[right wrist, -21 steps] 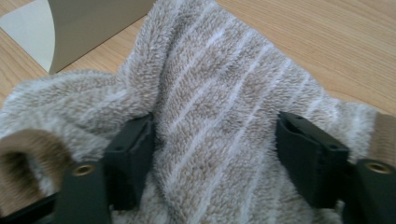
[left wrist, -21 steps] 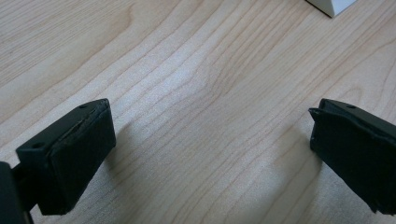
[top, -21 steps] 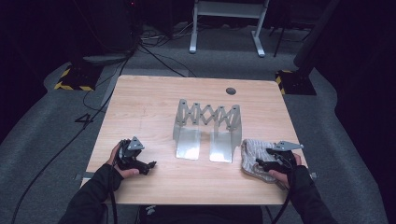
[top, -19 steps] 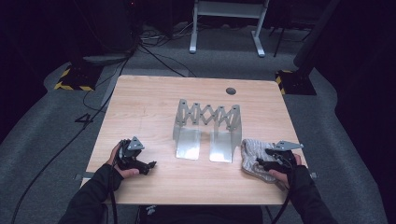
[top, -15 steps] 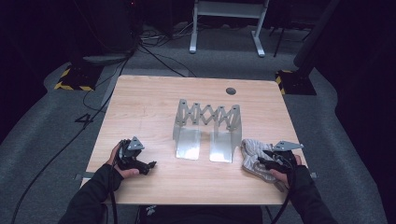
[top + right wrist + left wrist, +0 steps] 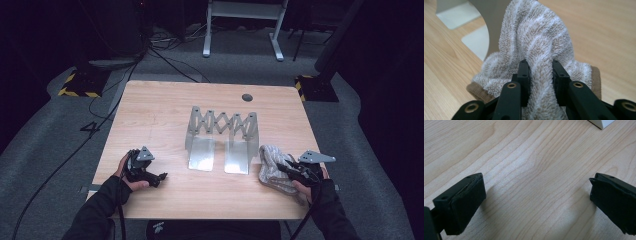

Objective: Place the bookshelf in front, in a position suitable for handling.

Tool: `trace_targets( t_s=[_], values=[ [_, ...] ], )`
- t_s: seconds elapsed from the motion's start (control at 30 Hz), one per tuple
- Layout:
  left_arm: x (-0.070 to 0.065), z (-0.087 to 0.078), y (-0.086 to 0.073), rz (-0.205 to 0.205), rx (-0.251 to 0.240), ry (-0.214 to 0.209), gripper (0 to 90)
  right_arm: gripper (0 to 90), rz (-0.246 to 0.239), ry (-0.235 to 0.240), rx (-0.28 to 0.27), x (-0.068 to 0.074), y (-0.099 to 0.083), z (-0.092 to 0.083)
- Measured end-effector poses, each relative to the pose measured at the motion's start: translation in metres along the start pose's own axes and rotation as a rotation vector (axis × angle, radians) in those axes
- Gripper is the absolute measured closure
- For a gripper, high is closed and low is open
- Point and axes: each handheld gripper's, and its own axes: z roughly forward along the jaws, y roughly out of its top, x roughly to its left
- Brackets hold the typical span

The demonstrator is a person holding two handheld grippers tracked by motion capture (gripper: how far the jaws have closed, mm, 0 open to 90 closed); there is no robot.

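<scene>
Towel (image 6: 541, 47) pinched between the right gripper's (image 6: 540, 72) black jaws, a ridge of beige-and-white striped terry squeezed up between the pads, bunched and crumpled rather than flat. Seen from the high view as a rumpled heap (image 6: 274, 167) at about five o'clock on the table (image 6: 165, 105), just at nine o'clock of the right gripper (image 6: 291, 170) and touching it. Held from below by a dark-sleeved hand (image 6: 307, 186) coming in from the near edge.

Left gripper (image 6: 536, 200) spread wide, nothing between the jaws but bare wood grain. Resting low at about seven o'clock on the tabletop (image 6: 150, 175), gripped by the other hand (image 6: 127, 172), well apart from the cloth.

Between the two, near the table's centre, a grey metal accordion rack (image 6: 222, 125) standing upright, its two flat feet reaching toward six o'clock; right foot just beside the cloth. Small dark round hole (image 6: 246, 97) at twelve o'clock beyond the rack. Cables and a metal stand on the grey floor past the far edge.
</scene>
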Motion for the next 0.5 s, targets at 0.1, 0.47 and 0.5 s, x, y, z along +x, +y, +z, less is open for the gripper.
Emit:
trace_targets(
  t_s=[0.1,0.47,0.5],
  values=[
    [0.000,0.000,0.000,0.000,-0.001,0.000,0.5,73.3,-0.009,0.002,-0.080,0.006,0.013,-0.012],
    [0.000,0.001,0.000,0.002,-0.004,-0.003,0.4,73.3,-0.059,0.033,-0.309,0.037,0.067,-0.051],
    [0.000,0.000,0.000,0.002,-0.002,-0.005,0.4,73.3,-0.059,0.033,-0.309,0.037,0.067,-0.051]
  ],
)
